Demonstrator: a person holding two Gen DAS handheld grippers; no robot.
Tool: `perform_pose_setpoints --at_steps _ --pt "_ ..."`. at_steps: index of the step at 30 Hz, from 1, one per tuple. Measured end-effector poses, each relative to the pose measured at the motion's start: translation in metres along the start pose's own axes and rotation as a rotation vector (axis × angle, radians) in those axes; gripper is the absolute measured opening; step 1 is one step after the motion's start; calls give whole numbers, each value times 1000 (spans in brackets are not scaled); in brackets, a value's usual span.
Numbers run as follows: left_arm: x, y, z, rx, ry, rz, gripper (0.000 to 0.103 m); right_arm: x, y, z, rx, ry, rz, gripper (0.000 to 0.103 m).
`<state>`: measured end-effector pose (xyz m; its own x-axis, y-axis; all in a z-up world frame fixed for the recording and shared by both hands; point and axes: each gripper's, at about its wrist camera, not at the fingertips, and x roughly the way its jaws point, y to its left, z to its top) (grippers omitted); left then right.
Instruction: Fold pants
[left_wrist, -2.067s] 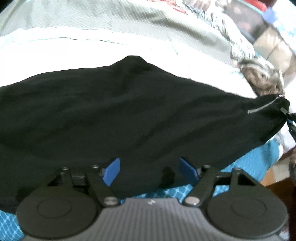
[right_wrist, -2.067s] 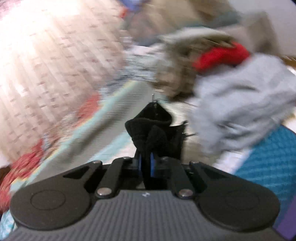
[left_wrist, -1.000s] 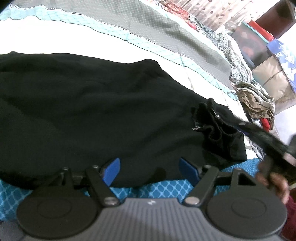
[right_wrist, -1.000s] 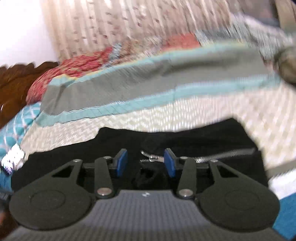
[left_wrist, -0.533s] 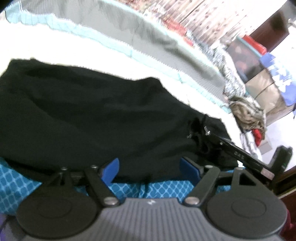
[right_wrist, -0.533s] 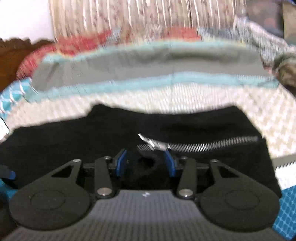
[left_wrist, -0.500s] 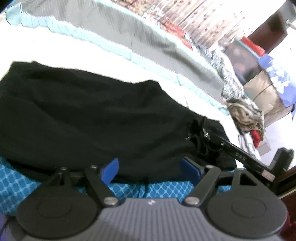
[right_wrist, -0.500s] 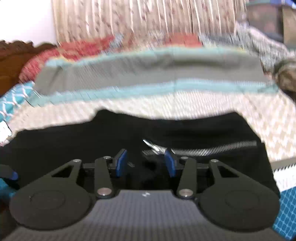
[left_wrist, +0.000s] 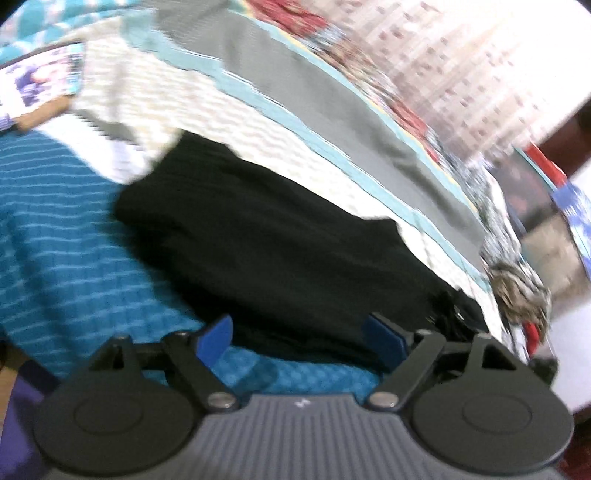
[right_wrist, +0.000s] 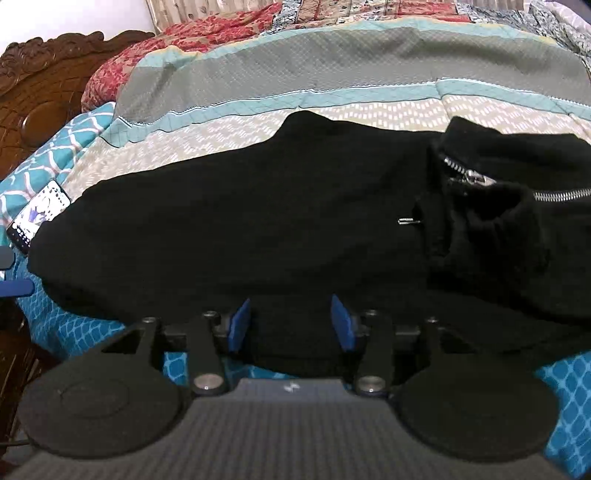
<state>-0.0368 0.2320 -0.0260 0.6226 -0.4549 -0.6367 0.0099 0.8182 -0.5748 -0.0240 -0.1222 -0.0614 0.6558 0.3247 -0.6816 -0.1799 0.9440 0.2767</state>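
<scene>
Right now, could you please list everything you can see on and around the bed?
pants: one, black, spread across the bed, silver zipper at the right end
quilt: one, grey, teal and cream bands, under the pants
blue sheet: one, patterned, at the near edge
phone: one, screen lit, left of the pants
headboard: one, carved brown wood, far left
clothes pile: mixed colours, beyond the pants' right end
left gripper: jaws open, empty
right gripper: jaws open, empty
</scene>
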Motion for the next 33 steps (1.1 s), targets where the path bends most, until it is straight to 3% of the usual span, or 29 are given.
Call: perform_pose_setpoints --at_steps 6,15,17,18,19,22,28,33 --pt "3 36 17 -134 -52 33 87 -4 -3 -5 28 -14 8 52" --pt "39 76 31 -324 -42 -54 96 -7 1 -9 18 -24 -3 55" --pt "43 81 37 -353 -60 -60 88 -5 5 -10 18 -26 -7 55" --pt "44 82 41 -358 -67 -58 74 -6 5 -10 16 -27 -9 55" --pt "46 82 44 -355 -69 -53 54 -6 6 -11 15 -28 -10 55" --pt "51 84 49 -358 -65 -55 36 -5 8 -11 18 -29 -13 55" --pt "30 38 50 -171 -142 -9 29 -5 9 -11 11 -27 -16 55" --pt "20 -34 51 110 -200 15 28 -4 14 -13 -1 -31 -22 55"
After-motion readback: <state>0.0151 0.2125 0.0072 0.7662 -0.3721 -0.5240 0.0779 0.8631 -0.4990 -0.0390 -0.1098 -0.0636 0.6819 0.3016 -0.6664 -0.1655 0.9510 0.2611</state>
